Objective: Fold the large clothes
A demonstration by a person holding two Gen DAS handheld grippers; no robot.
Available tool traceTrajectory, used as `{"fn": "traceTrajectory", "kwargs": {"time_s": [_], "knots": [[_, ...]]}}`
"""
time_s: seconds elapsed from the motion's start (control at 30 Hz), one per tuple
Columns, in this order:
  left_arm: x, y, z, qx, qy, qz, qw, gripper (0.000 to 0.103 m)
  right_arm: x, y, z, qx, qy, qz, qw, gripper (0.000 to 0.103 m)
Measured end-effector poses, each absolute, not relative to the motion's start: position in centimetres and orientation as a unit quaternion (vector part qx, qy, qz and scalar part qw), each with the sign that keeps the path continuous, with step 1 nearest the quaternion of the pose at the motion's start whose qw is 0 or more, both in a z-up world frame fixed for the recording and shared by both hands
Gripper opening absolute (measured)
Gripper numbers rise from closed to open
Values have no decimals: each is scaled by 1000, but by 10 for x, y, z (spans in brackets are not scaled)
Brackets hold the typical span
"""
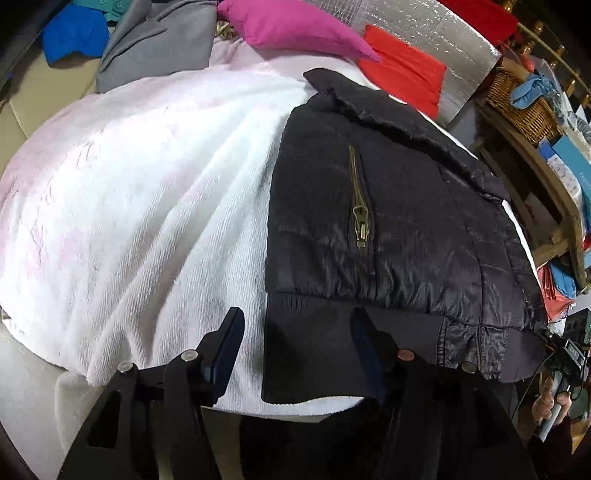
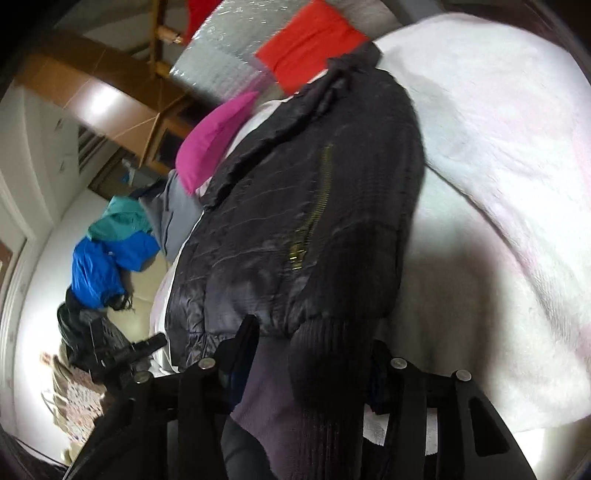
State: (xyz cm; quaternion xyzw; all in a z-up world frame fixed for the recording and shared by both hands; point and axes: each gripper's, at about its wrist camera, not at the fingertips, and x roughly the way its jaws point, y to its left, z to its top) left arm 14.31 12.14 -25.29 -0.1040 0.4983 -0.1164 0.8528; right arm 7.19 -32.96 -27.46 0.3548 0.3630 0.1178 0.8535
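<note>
A black padded jacket (image 1: pixel 399 221) with a brass zip pocket lies folded on a white fleece blanket (image 1: pixel 147 206). My left gripper (image 1: pixel 295 332) is open at the jacket's ribbed hem (image 1: pixel 314 350), with the hem's left corner between its fingers. In the right wrist view the same jacket (image 2: pixel 295 229) lies ahead. My right gripper (image 2: pixel 314 343) is open, and the ribbed hem (image 2: pixel 317 369) lies between its spread fingers. I cannot tell whether either gripper touches the cloth.
A pink cushion (image 1: pixel 295 26), a red cloth (image 1: pixel 406 74) and a grey garment (image 1: pixel 159 48) lie at the far side. Blue and teal clothes (image 2: pixel 107 254) lie to one side. A wicker basket (image 1: pixel 524 99) stands on wooden furniture to the right.
</note>
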Motion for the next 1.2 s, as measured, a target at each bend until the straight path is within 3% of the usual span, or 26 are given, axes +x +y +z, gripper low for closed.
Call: {"fn": "traceTrajectory", "kwargs": {"time_s": [0.13, 0.2, 0.3, 0.43, 0.47, 0.57, 0.63, 0.7, 0.77, 1.2], "knots": [[150, 114, -260, -109, 507, -143, 843, 58, 76, -326, -284, 363, 375, 115, 845, 52], [153, 109, -263, -104, 507, -144, 843, 46, 78, -325, -285, 362, 379, 117, 843, 53], [156, 112, -266, -117, 508, -142, 842, 36, 80, -325, -285, 364, 383, 119, 841, 53], [159, 125, -269, -142, 515, -142, 834, 38, 81, -323, -287, 367, 382, 118, 840, 53], [157, 127, -270, -144, 520, -137, 831, 48, 80, -322, -286, 367, 381, 117, 841, 52], [160, 131, -273, -154, 529, -131, 825, 53, 76, -321, -277, 351, 370, 112, 853, 39], [155, 133, -267, -145, 515, -133, 834, 50, 75, -321, -275, 349, 367, 116, 855, 39], [153, 122, -264, -133, 507, -149, 839, 35, 75, -323, -278, 353, 369, 116, 852, 39], [152, 114, -263, -102, 505, -142, 845, 30, 76, -324, -283, 367, 374, 116, 844, 39], [153, 95, -257, -68, 500, -149, 851, 32, 73, -326, -287, 384, 374, 118, 836, 45]]}}
